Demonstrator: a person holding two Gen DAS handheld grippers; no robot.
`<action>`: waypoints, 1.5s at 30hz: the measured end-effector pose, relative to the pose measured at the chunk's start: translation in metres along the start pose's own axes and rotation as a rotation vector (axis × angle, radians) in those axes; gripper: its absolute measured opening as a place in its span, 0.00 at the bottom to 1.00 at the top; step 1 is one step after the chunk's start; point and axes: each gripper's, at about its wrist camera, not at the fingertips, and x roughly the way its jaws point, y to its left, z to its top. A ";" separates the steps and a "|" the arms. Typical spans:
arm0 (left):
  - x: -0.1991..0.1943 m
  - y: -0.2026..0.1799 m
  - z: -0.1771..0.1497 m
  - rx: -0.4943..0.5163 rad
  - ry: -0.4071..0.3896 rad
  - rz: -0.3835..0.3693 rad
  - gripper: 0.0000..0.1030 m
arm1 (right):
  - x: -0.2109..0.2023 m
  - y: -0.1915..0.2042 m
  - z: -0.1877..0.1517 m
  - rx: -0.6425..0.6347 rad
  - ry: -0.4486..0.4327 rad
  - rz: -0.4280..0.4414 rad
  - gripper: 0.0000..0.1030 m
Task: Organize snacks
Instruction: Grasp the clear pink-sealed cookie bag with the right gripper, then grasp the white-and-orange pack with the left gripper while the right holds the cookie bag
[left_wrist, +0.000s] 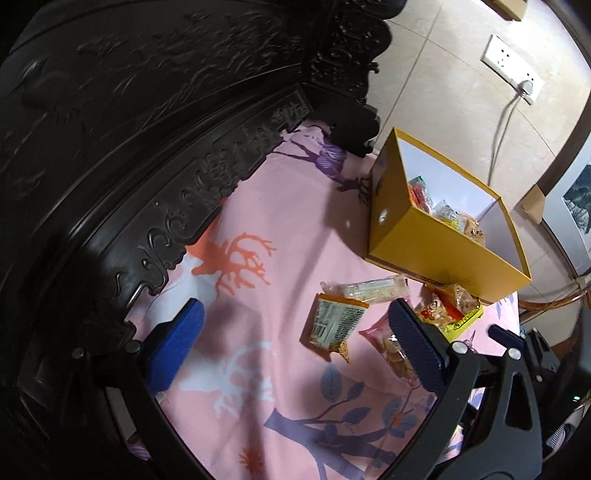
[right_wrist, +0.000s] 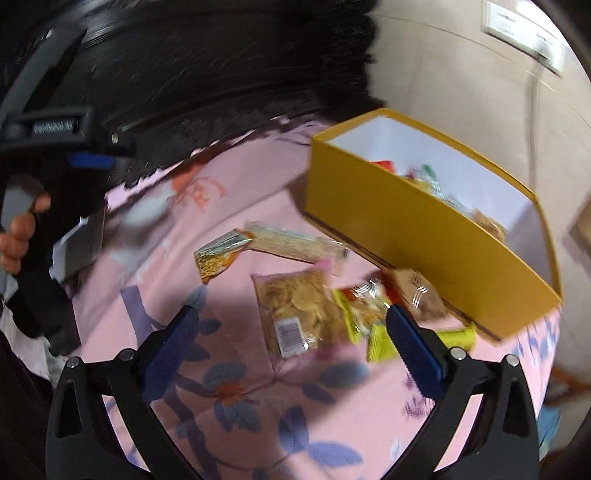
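A yellow box (left_wrist: 436, 247) with several snack packs inside stands on the pink sheet; it also shows in the right wrist view (right_wrist: 406, 229). Loose packs lie in front of it: an orange-edged pack (left_wrist: 332, 325), a long clear bar pack (left_wrist: 369, 290), a pink cookie pack (left_wrist: 391, 350) and a red-yellow pack (left_wrist: 448, 308). In the right wrist view the cookie pack (right_wrist: 299, 310), the bar pack (right_wrist: 295, 242) and the orange-edged pack (right_wrist: 218, 254) show. My left gripper (left_wrist: 295, 325) is open and empty above the sheet. My right gripper (right_wrist: 291, 332) is open and empty just above the cookie pack.
A dark carved wooden headboard (left_wrist: 147, 129) runs along the left and back. A tiled wall with a socket and cable (left_wrist: 513, 70) is behind the box. The left gripper's body and the hand holding it (right_wrist: 22, 229) are at the left of the right wrist view.
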 end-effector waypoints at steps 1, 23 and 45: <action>0.002 0.002 -0.001 -0.011 0.003 0.005 0.98 | 0.008 0.002 0.003 -0.035 0.012 0.013 0.99; 0.047 0.007 -0.018 -0.005 0.114 0.123 0.98 | 0.076 -0.015 -0.003 -0.076 0.091 0.095 0.47; 0.111 -0.052 -0.033 0.183 0.200 -0.001 0.98 | -0.030 -0.047 -0.050 0.506 -0.055 0.148 0.47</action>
